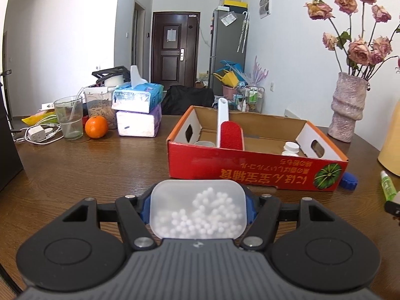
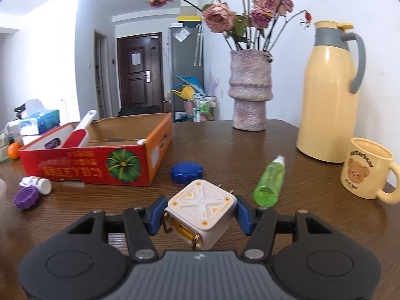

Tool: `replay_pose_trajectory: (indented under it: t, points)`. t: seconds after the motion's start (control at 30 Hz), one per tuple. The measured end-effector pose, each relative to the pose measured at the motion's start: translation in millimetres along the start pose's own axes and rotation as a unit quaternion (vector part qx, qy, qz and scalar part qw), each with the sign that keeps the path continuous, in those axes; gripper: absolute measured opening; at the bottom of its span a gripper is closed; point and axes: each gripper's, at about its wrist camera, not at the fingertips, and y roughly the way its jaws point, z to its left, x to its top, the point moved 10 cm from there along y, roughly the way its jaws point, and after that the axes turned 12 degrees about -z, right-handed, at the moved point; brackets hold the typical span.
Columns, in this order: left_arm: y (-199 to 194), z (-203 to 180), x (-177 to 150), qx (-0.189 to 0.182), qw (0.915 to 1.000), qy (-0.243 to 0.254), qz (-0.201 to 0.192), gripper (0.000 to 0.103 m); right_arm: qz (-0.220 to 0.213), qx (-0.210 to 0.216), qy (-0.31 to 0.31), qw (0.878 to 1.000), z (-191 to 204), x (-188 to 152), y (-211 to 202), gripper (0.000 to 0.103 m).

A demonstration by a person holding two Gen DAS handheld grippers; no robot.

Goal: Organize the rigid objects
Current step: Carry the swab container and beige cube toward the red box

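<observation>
My left gripper (image 1: 197, 208) is shut on a translucent box of small white beads (image 1: 197, 210), held above the wooden table in front of the red cardboard box (image 1: 250, 172). Inside that box stand a red lint brush with a white handle (image 1: 230, 130) and a white bottle (image 1: 291, 148). My right gripper (image 2: 200, 215) is shut on a white and yellow cube-shaped plug adapter (image 2: 202, 207). On the table ahead of it lie a blue lid (image 2: 186, 172), a green spray bottle (image 2: 270, 182), a purple lid (image 2: 26, 197) and a small white bottle (image 2: 40, 183).
A pink vase of dried roses (image 2: 250, 90), a cream thermos jug (image 2: 327, 95) and a bear mug (image 2: 367, 167) stand at the right. Tissue packs (image 1: 137, 110), an orange (image 1: 96, 127), a glass (image 1: 68, 117) and a charger with cables (image 1: 37, 135) crowd the far left.
</observation>
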Motion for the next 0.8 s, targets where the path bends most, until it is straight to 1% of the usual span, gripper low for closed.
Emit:
replay_pose_trajectory:
  t: [0.3, 0.5, 0.8]
  points:
    - [-7.1, -19.8, 9.4, -0.021, 0.9997, 0.006, -0.01, 0.067, -0.001, 0.037, -0.01, 0.999, 35.3, 4.6, -0.6, 0.057]
    - [-8.8, -30.2, 17.2, -0.029, 0.9994, 0.007, -0.017, 0.066, -0.008, 0.061, -0.017, 0.998, 56.6, 13.6, -1.4, 0.057]
    - [-5.8, -45.6, 29.2, -0.039, 0.9989, 0.005, -0.024, 0.067, -0.023, 0.085, -0.023, 0.996, 82.6, 30.7, -0.6, 0.057]
